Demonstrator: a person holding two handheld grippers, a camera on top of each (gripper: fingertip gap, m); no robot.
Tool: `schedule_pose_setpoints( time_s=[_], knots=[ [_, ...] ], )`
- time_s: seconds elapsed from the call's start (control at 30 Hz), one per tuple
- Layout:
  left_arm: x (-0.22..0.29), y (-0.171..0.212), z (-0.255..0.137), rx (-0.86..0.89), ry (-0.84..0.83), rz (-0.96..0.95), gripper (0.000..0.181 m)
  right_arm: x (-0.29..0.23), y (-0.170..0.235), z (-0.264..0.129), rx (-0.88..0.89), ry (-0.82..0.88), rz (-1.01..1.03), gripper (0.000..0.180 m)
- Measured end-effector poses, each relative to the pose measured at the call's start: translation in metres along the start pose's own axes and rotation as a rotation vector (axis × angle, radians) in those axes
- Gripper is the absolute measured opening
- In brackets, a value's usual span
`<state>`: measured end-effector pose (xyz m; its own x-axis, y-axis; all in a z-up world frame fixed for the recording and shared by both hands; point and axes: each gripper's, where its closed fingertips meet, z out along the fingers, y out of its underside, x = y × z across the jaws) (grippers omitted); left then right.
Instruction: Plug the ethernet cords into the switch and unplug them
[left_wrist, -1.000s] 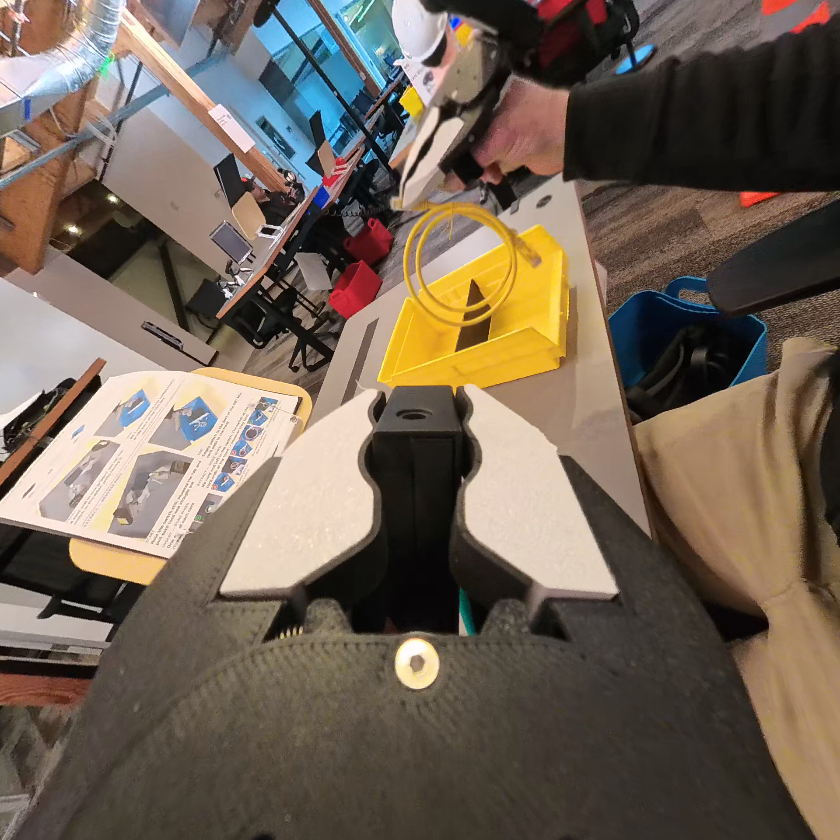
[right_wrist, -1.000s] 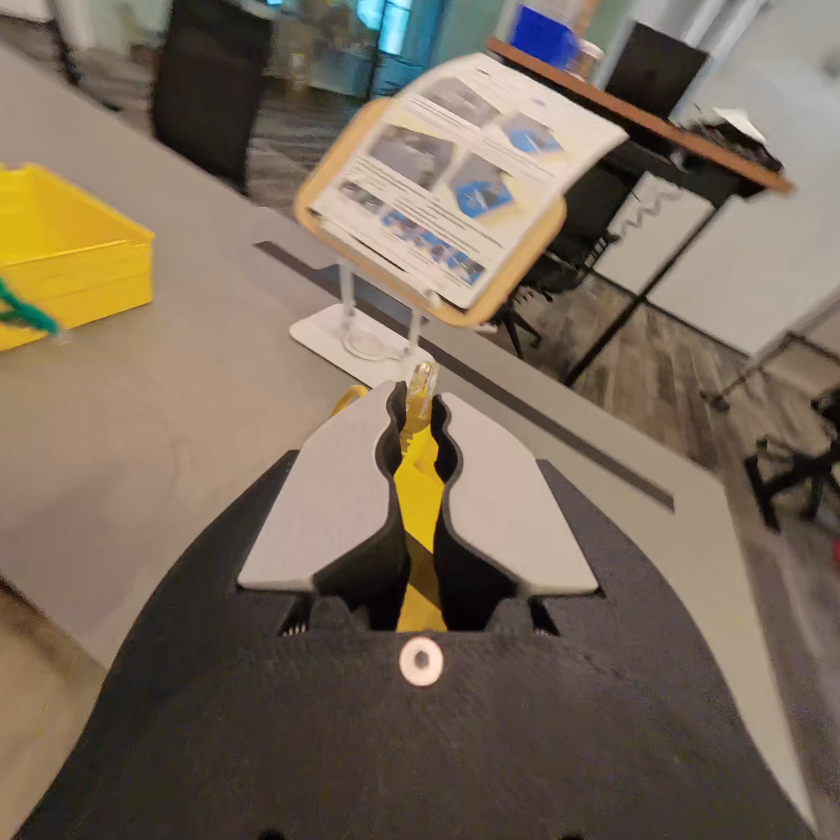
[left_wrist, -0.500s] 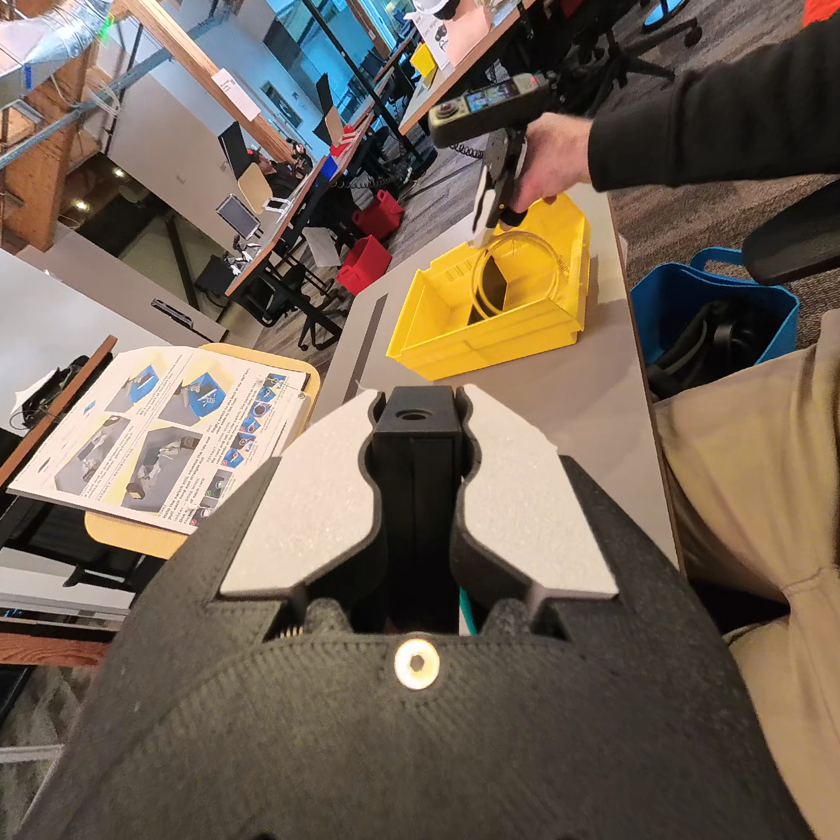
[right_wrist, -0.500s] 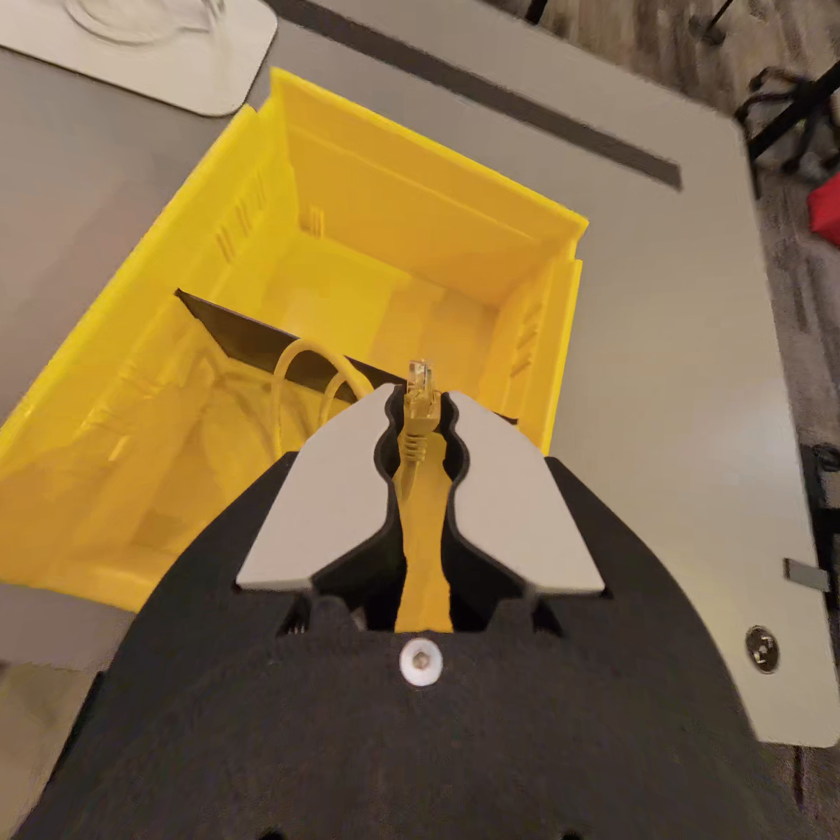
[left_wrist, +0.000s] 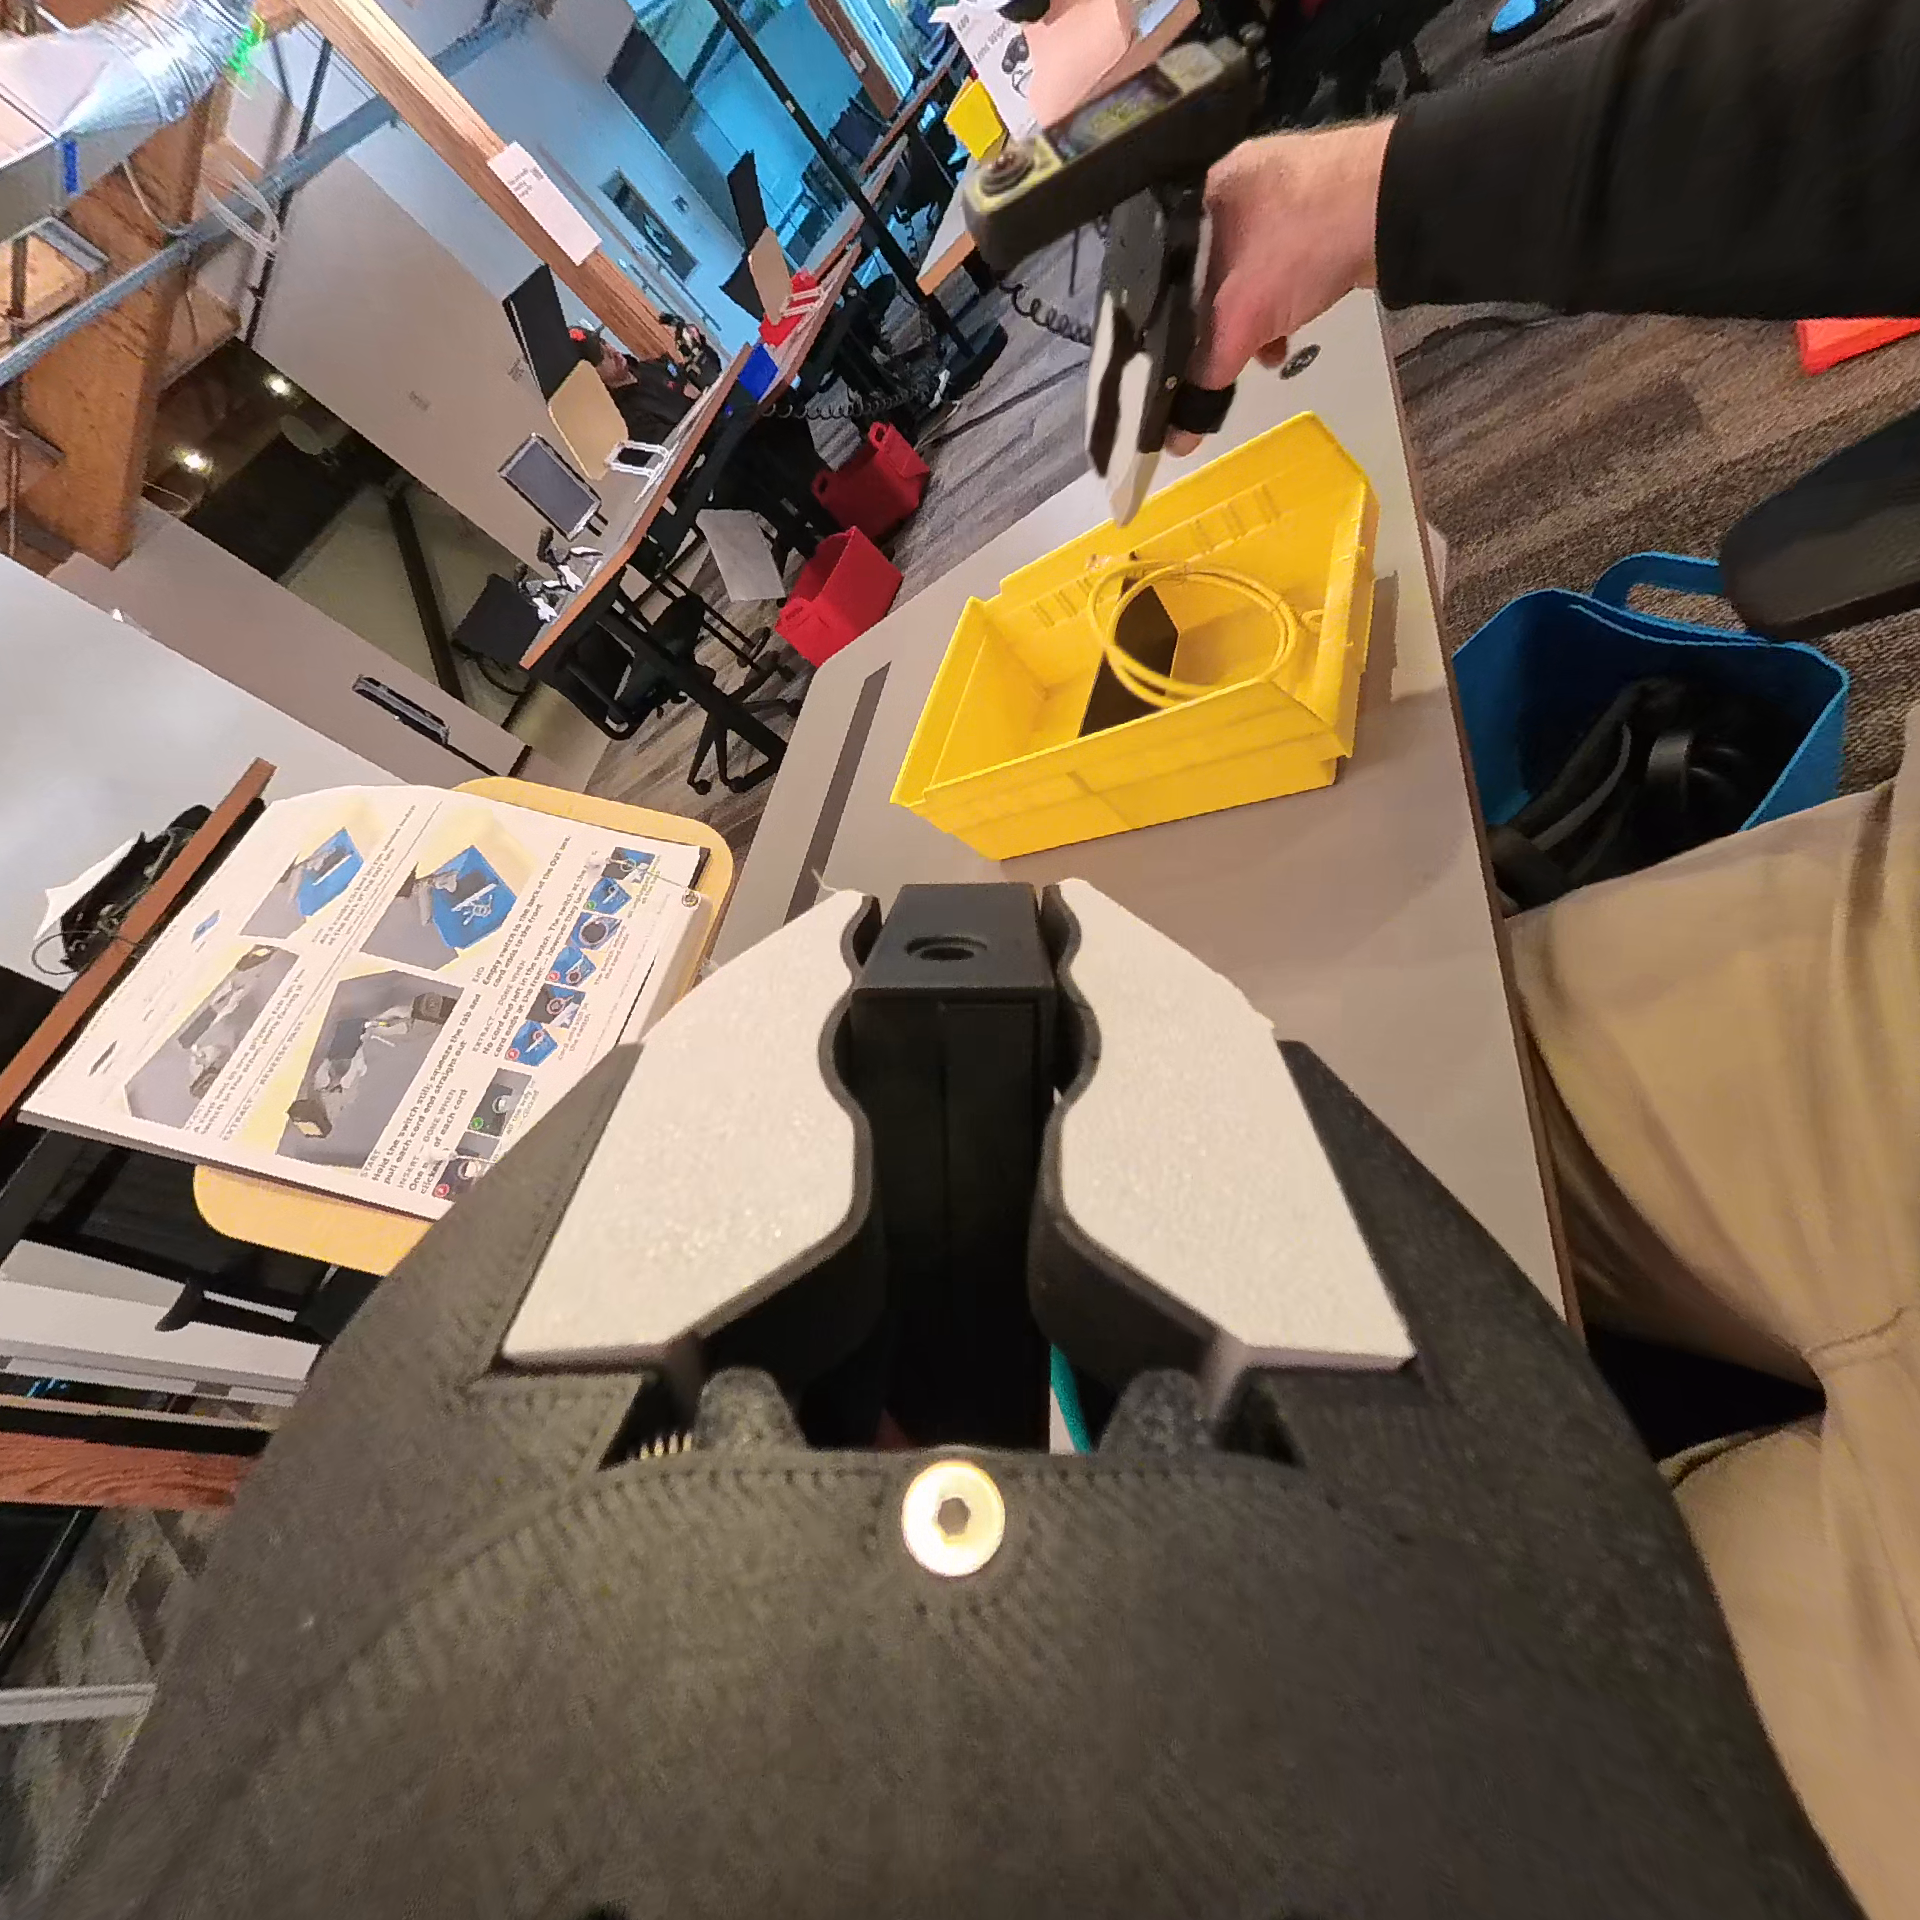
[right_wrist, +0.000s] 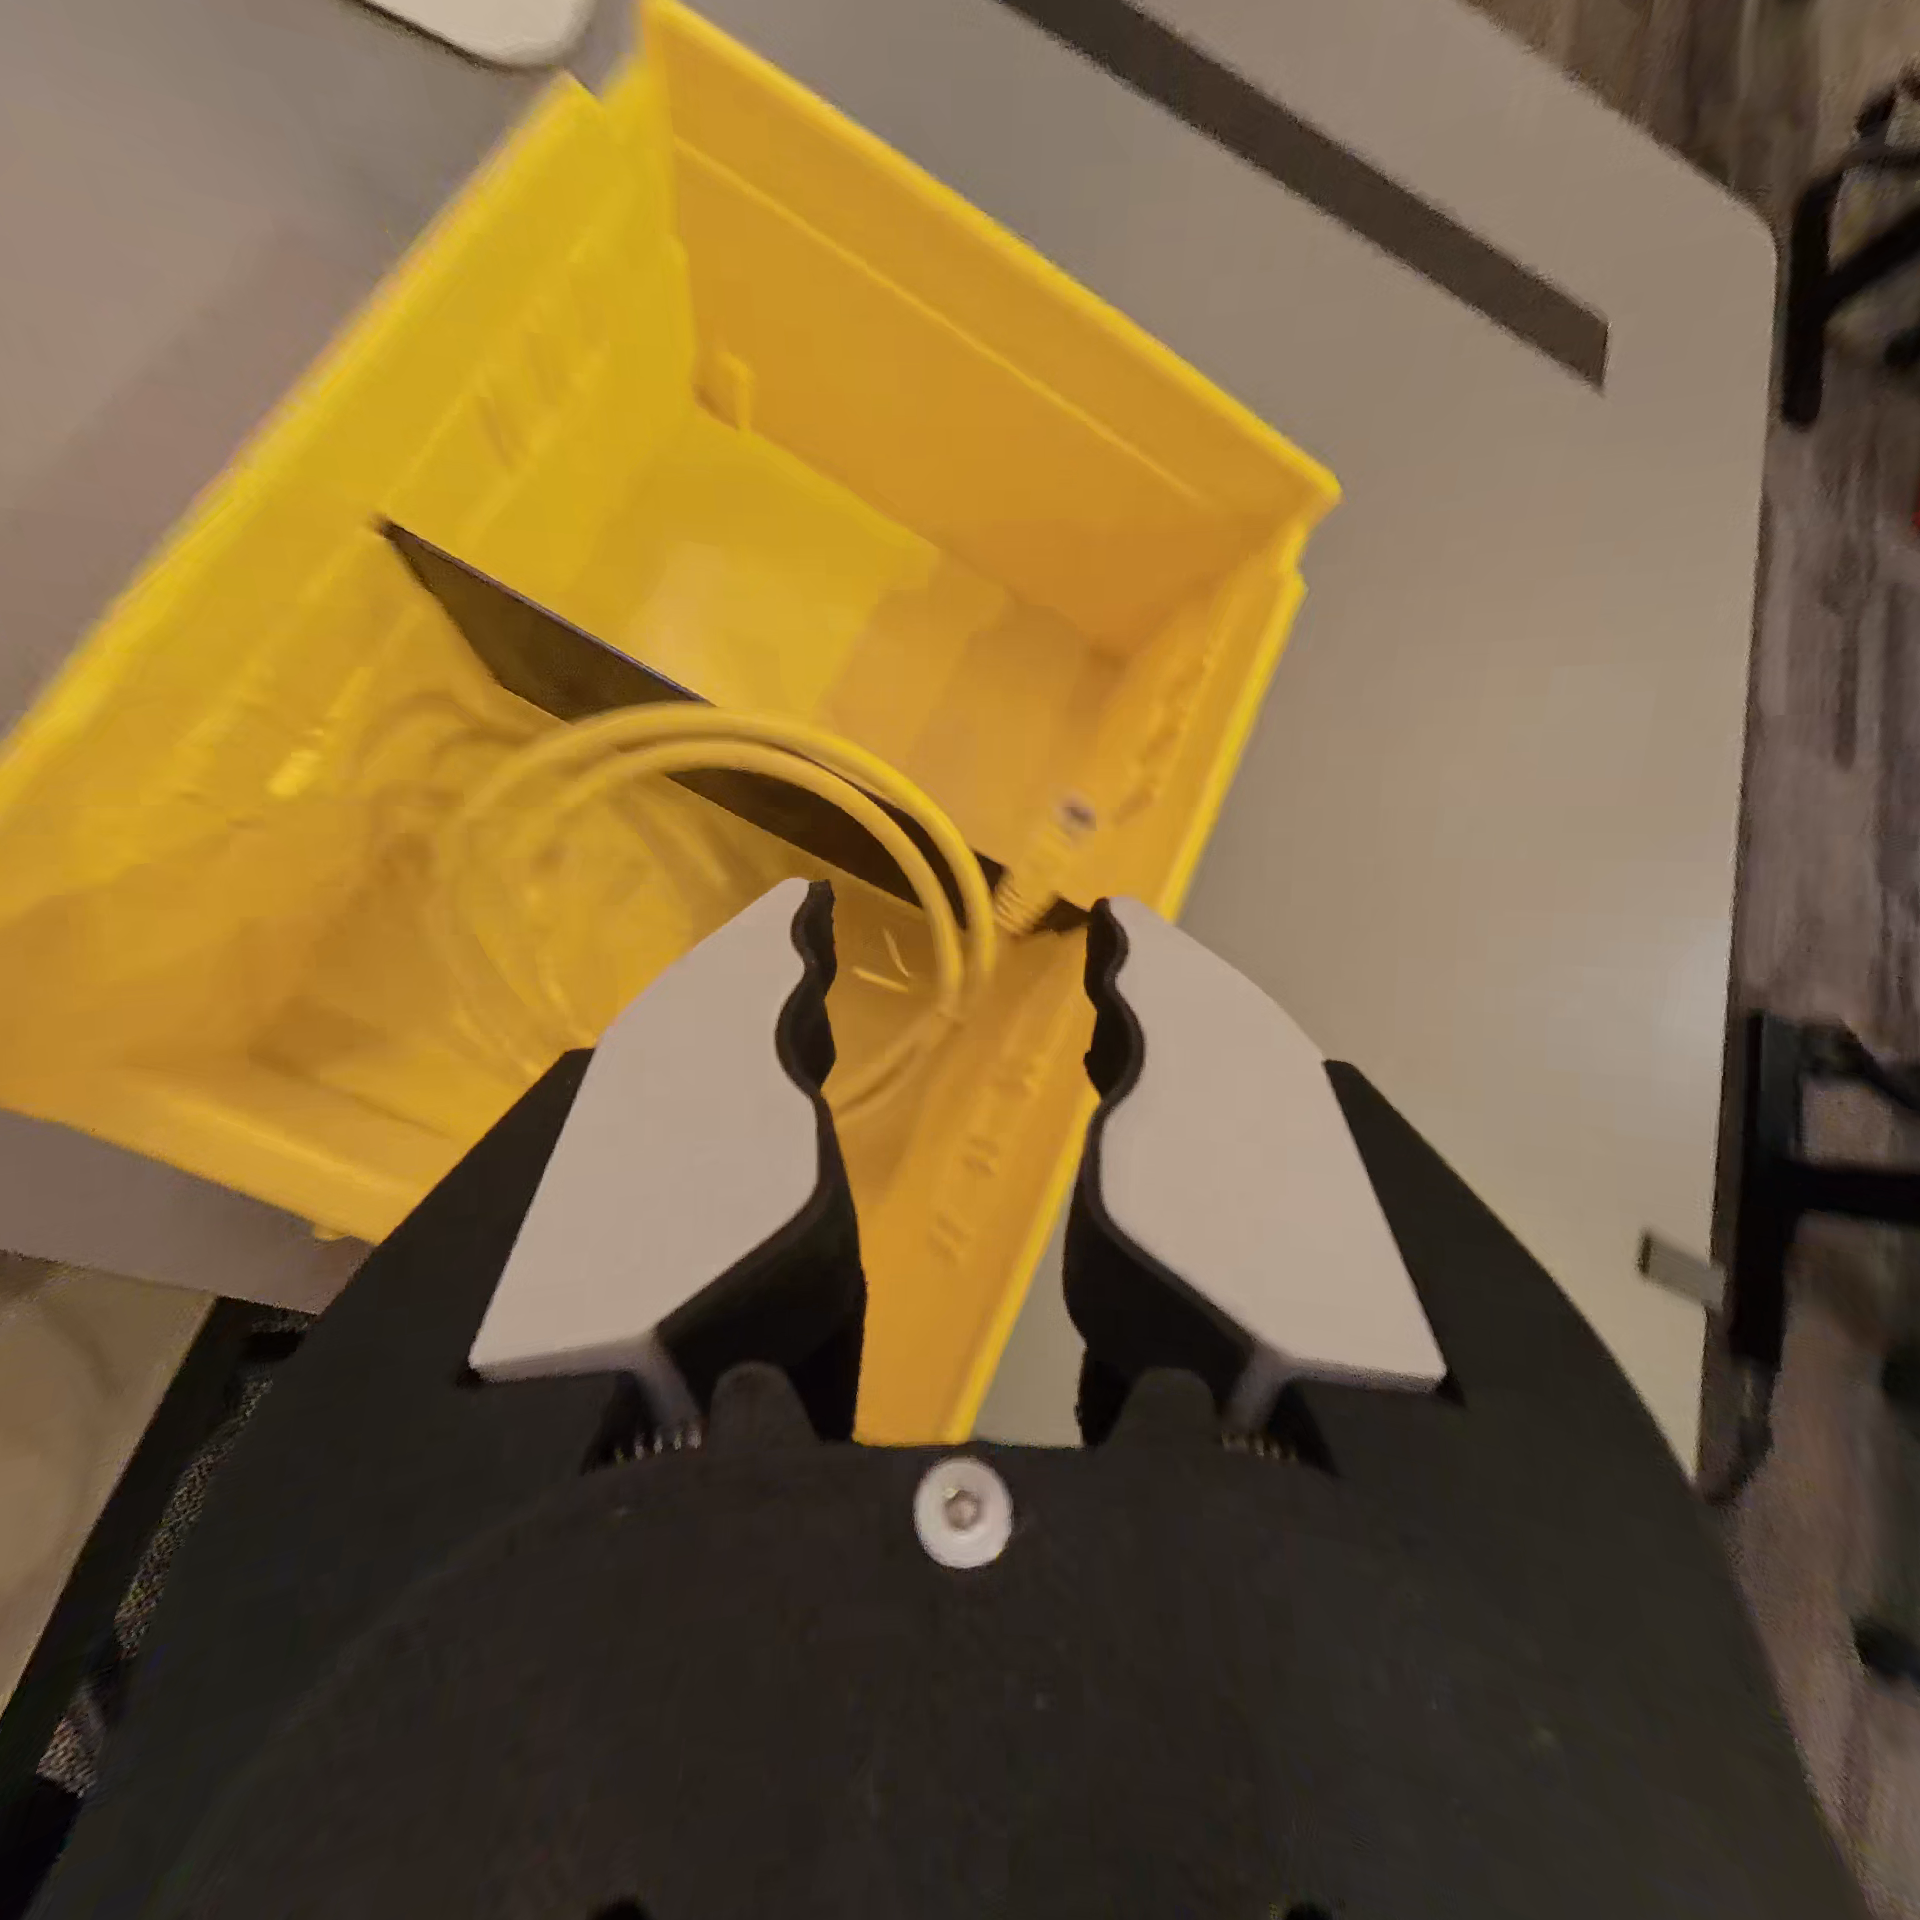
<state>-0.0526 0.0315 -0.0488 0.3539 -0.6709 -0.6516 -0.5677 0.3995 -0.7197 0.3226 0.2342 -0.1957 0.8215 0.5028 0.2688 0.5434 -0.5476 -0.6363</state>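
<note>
Yellow cord (right_wrist: 748, 769) lies coiled in the yellow bin (right_wrist: 997, 343) on the table (left_wrist: 1299, 935); putting away looks complete. Right gripper (right_wrist: 956, 904) hovers above, jaws wide apart, empty. Left gripper (left_wrist: 956, 914) clamps the black switch (left_wrist: 951, 997). Next: withdraw clear.

The yellow bin (right_wrist: 935, 343) is lying open-topped under the right gripper (right_wrist: 961, 914), its black divider (right_wrist: 582, 655) and the coiled yellow cord (right_wrist: 790, 753) crowding the near compartment; bare grey table (left_wrist: 1340, 935) is stretching between the bin and the left gripper (left_wrist: 954, 925)
</note>
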Motion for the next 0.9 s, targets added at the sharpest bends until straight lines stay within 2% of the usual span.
schedule_pose_setpoints(
  time_s=[0.1,0.2,0.27,0.37,0.5,0.57,0.63,0.9],
  knots=[
    [0.002,-0.003,0.001,0.027,0.003,-0.003,0.029,-0.042,-0.045,-0.018,0.154,-0.123,-0.126,0.055],
    [0.004,-0.008,0.002,0.05,0.001,0.01,0.029,-0.132,-0.111,-0.077,0.465,-0.372,-0.395,0.052],
    [0.005,-0.013,0.001,0.071,0.005,0.015,0.029,-0.196,-0.14,-0.122,0.629,-0.499,-0.549,0.053],
    [0.008,-0.024,-0.003,0.127,0.017,0.005,0.029,-0.276,-0.159,-0.16,0.757,-0.573,-0.746,0.053],
    [0.016,-0.04,-0.005,0.182,0.04,0.009,0.029,-0.349,-0.16,-0.171,0.798,-0.603,-0.897,0.046],
    [0.022,-0.047,-0.004,0.2,0.057,0.015,0.029,-0.371,-0.158,-0.171,0.822,-0.597,-0.949,0.043],
    [0.027,-0.051,-0.003,0.203,0.067,0.028,0.029,-0.382,-0.158,-0.166,0.816,-0.581,-0.95,0.019],
    [0.027,-0.045,-0.003,0.125,0.033,0.131,0.031,-0.367,-0.161,-0.172,0.803,-0.532,-0.941,0.012]
  ],
)
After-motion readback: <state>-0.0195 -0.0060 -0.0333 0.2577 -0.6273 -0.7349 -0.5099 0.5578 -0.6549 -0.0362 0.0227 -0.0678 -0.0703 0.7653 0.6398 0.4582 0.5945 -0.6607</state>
